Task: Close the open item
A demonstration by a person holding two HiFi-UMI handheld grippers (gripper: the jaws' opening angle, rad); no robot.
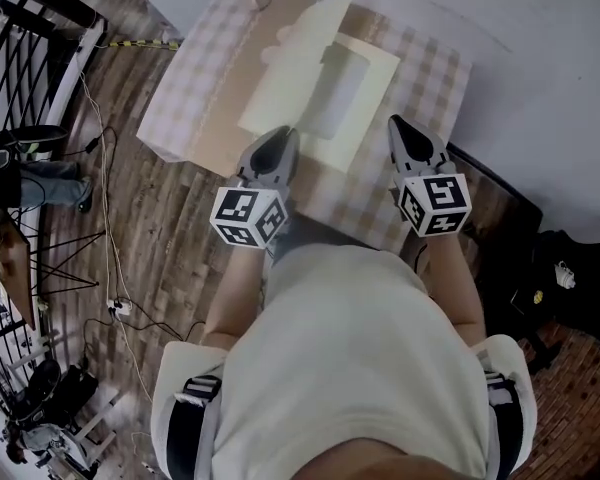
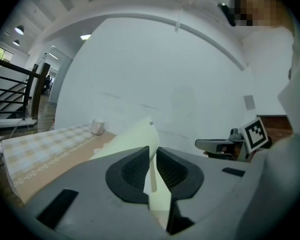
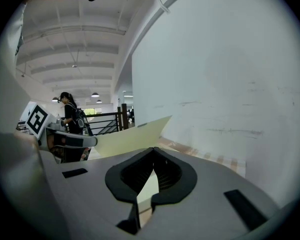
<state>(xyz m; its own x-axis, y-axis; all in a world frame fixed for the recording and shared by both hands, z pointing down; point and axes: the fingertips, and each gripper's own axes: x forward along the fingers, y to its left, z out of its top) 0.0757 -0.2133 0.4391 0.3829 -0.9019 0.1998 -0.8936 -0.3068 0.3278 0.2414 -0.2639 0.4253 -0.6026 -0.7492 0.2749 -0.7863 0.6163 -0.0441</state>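
Jaws on the left gripper [image 2: 151, 154] stand a little apart, with just a thin gap. A thin, pale flap [image 2: 132, 141] of the box [image 1: 290, 83] stands on its edge in that gap. The pads do not look like they squeeze it. Jaws on the right gripper [image 3: 152, 151] are together at the tips, and nothing is between them.

The box is pale cream and lies open on the table [image 1: 195, 88], which has a checked cloth on it. It is right in front of both grippers, a bit more on the left gripper's side. The left gripper is the near one: its tips are at the box's near edge. The right gripper is just beside the box's right edge, and I cannot tell if it touches.

From the head view, the long sides of the box run away from the person and lean to the right. The part with the window lies flat. The flap in the left jaws sticks up, and its far corner points up toward the white wall [image 1: 540, 48] behind the table.

I think the next job is to fold the flap over and down onto the box. The left gripper is best placed for that.
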